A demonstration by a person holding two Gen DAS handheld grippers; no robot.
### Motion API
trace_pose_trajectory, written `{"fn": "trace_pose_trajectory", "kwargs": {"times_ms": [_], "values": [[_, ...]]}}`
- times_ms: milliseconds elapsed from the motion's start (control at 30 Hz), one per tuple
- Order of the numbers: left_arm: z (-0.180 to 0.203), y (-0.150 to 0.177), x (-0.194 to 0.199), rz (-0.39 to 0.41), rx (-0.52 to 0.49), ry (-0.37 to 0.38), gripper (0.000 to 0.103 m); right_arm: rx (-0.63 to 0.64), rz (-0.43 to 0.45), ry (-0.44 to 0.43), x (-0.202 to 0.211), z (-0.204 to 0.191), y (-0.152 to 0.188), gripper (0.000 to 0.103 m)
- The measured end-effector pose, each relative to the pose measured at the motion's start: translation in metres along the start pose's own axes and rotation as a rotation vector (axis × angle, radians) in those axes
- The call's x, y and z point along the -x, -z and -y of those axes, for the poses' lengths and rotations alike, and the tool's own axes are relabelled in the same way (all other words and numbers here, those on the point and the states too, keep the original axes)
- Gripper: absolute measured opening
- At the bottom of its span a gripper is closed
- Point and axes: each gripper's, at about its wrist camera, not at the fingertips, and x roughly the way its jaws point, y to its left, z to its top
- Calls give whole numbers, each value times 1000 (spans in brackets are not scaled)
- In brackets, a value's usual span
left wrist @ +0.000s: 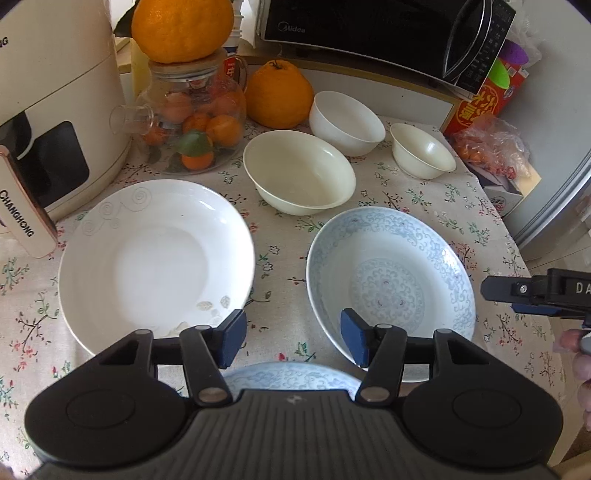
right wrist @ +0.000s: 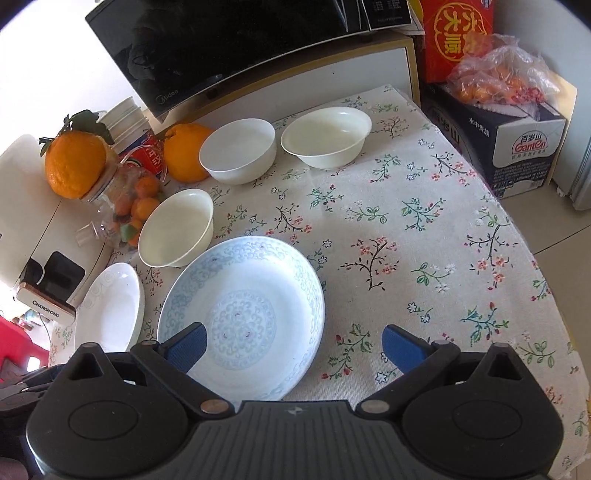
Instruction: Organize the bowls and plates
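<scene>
A white plate [left wrist: 155, 266] lies at the left and a blue-patterned plate [left wrist: 391, 284] at the right on the floral tablecloth. A second blue-patterned plate [left wrist: 291, 376] peeks out under my left gripper [left wrist: 291, 339], which is open and empty, hovering between the two plates. Three cream and white bowls stand behind: a wide one [left wrist: 299, 177], a white one [left wrist: 347, 122], a small one [left wrist: 421, 149]. My right gripper [right wrist: 291, 349] is open and empty over the near right rim of the blue-patterned plate [right wrist: 243, 317]. It shows at the right edge of the left wrist view [left wrist: 535, 291].
A cream appliance [left wrist: 51, 122] stands at the left. A glass jar of oranges [left wrist: 192, 122] and a large orange [left wrist: 277, 94] stand behind the plates. A microwave [left wrist: 388, 33] is at the back. Boxes and a bag of fruit [right wrist: 498, 81] sit beyond the table's right edge.
</scene>
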Motion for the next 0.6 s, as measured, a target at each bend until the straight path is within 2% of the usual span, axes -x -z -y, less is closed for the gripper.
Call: {"fn": "trace_pose_trajectory", "kwargs": {"times_ms": [67, 167, 233, 300, 333, 367, 433, 467, 600], "values": [[2, -5, -11, -22, 8, 29, 42, -40, -52, -36, -14, 6, -1, 87], [4, -11, -28, -51, 25, 45, 33, -144, -110, -92, -30, 16, 0, 68], [6, -13, -36, -67, 37, 48, 26, -199, -136, -118, -36, 21, 0, 50], [6, -14, -45, -91, 56, 41, 18, -226, -143, -113, -39, 24, 1, 37], [6, -13, -49, -100, 60, 31, 17, -234, -145, -104, -41, 25, 2, 32], [7, -13, -52, -113, 63, 19, 14, -239, -146, -99, -43, 27, 2, 29], [8, -13, -55, -119, 71, 6, 11, -266, -147, -93, -46, 32, 2, 8], [9, -14, -56, -118, 74, 0, 11, -282, -144, -101, -47, 35, 2, 4], [12, -14, -57, -120, 82, 6, 10, -297, -124, -90, -45, 37, 0, 4]]}}
